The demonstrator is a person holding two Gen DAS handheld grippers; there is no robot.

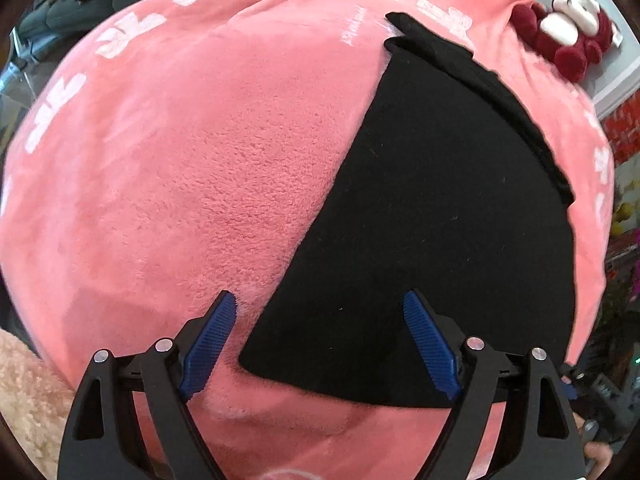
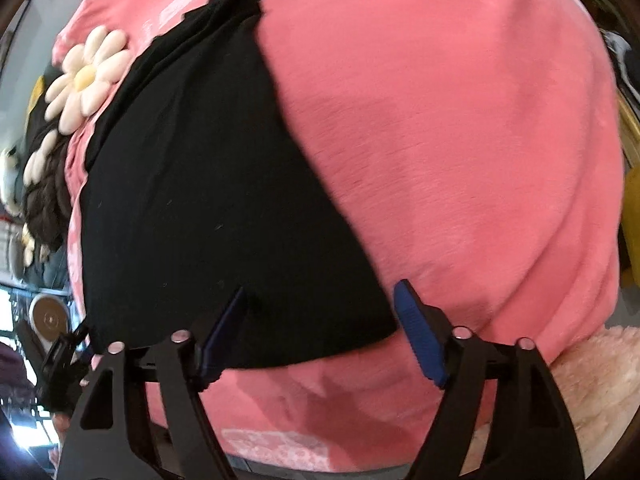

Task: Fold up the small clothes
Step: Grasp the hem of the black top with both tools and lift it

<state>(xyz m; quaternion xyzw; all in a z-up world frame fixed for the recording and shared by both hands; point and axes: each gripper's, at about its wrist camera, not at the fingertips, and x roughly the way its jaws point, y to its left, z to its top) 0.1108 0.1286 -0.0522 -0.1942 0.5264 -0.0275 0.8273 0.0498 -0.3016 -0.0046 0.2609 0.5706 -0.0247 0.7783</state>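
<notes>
A black cloth point(image 1: 432, 208) lies flat on a pink blanket point(image 1: 192, 168). The left gripper point(image 1: 320, 336) stands open over the cloth's near corner, its left finger over pink pile, nothing clamped. The right gripper point(image 2: 320, 320) is open too, both fingers astride the cloth's point(image 2: 208, 208) near edge. At 1 o'clock, the left view alone shows a red plush toy point(image 1: 568, 36); at 10 o'clock, only the right shows a whole daisy cushion point(image 2: 86, 76).

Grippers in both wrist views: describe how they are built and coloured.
The left gripper and the right gripper look alike: black frames with triangular cut-outs, silver round pins at the joints, and two blue ribbed fingers each. No cables or markings show.
</notes>
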